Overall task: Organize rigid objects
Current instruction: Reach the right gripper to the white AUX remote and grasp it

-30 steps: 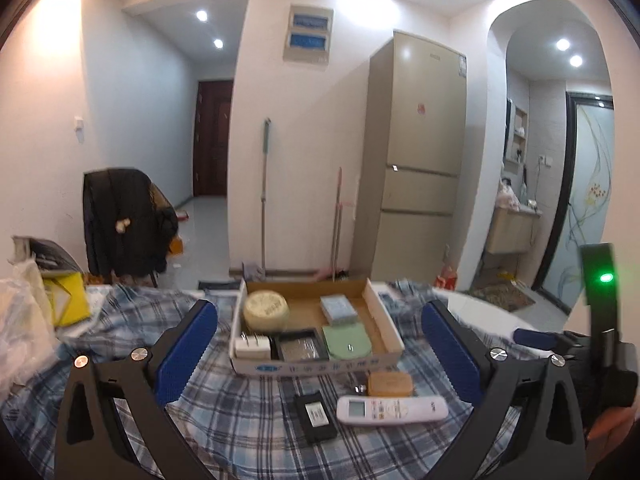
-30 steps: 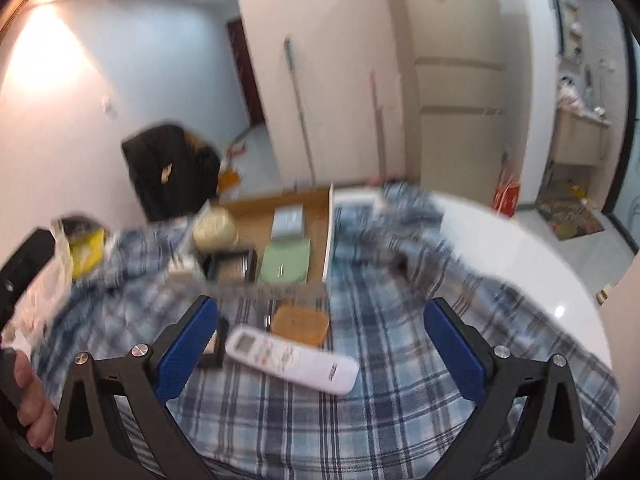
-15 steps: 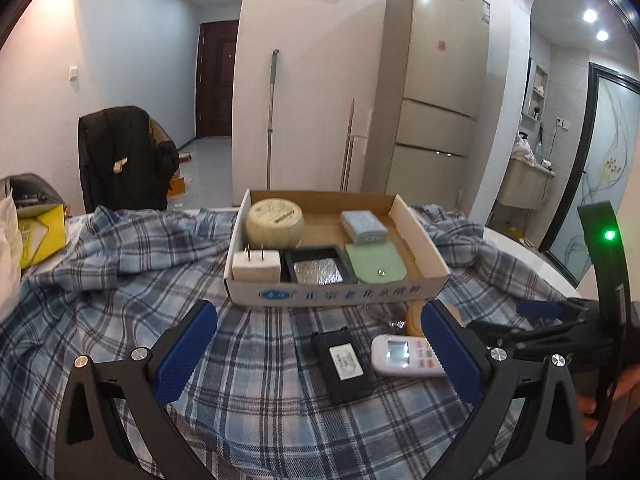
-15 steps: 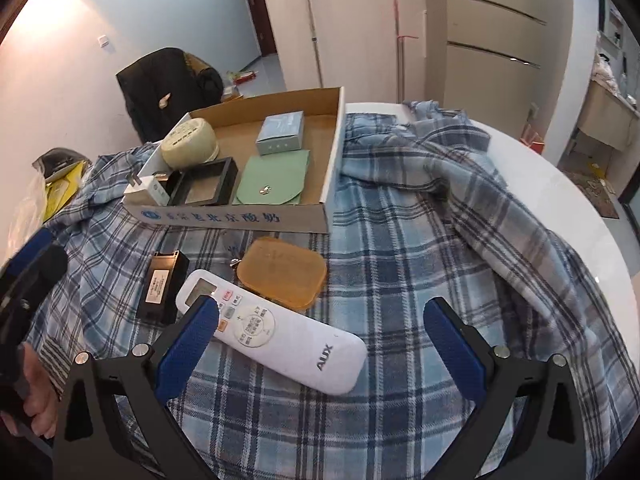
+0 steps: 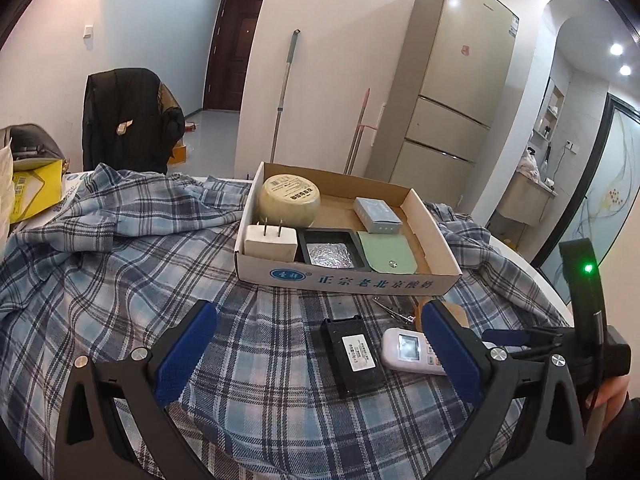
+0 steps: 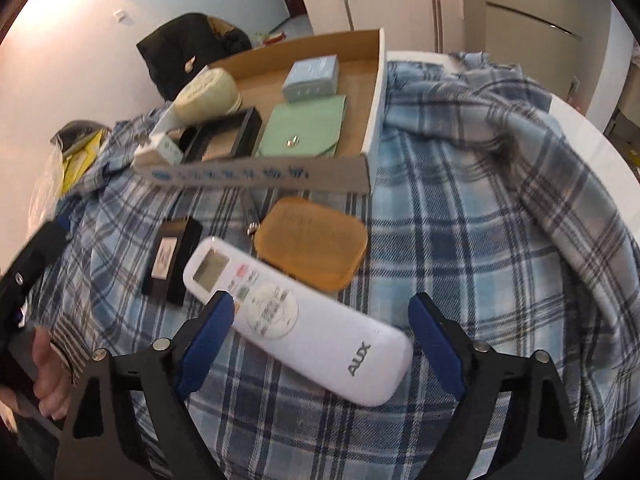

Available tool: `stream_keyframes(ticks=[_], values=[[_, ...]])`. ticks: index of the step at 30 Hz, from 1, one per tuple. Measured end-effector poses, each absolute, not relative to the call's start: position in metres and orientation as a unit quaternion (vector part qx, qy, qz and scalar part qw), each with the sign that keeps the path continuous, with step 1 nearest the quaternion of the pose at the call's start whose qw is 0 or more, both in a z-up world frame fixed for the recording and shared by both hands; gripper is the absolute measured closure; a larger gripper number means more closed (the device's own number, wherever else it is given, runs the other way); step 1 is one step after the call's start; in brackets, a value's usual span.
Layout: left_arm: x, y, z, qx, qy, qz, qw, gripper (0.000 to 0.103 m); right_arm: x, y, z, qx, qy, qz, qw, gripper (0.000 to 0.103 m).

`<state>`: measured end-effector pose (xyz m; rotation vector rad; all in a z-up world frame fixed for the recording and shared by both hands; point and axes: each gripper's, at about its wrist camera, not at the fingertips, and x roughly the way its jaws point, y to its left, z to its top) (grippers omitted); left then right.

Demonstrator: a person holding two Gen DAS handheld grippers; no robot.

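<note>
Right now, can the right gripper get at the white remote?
Probably yes. The white remote lies bare on the plaid cloth, between the right gripper's open fingers, nothing covering it.

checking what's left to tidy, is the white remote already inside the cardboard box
No, the white remote lies on the plaid cloth in front of the cardboard box, beside the orange case.

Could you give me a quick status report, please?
Right gripper closing around white remote, pads not touching. Left gripper open over black battery. Orange case touches remote.

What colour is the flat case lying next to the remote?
Amber-orange case, beside the white remote; clearest in the right wrist view.
</note>
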<state>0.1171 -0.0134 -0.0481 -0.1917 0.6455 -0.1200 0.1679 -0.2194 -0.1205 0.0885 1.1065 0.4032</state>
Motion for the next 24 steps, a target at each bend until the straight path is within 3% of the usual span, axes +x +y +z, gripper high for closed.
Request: stream_keyframes(ticks=[14,24], values=[[0.114,-0.016,-0.045,-0.082,0.312,-0.062,0.944,0.0,0.135,-0.213,-0.12,0.014,0.531,0.206,0.822,0.026],[0.115,-0.011,-0.045,-0.09,0.321,-0.058,0.941,0.0,0.123,-0.203,-0.113,-0.028,0.506,0.203,0.838,0.026]])
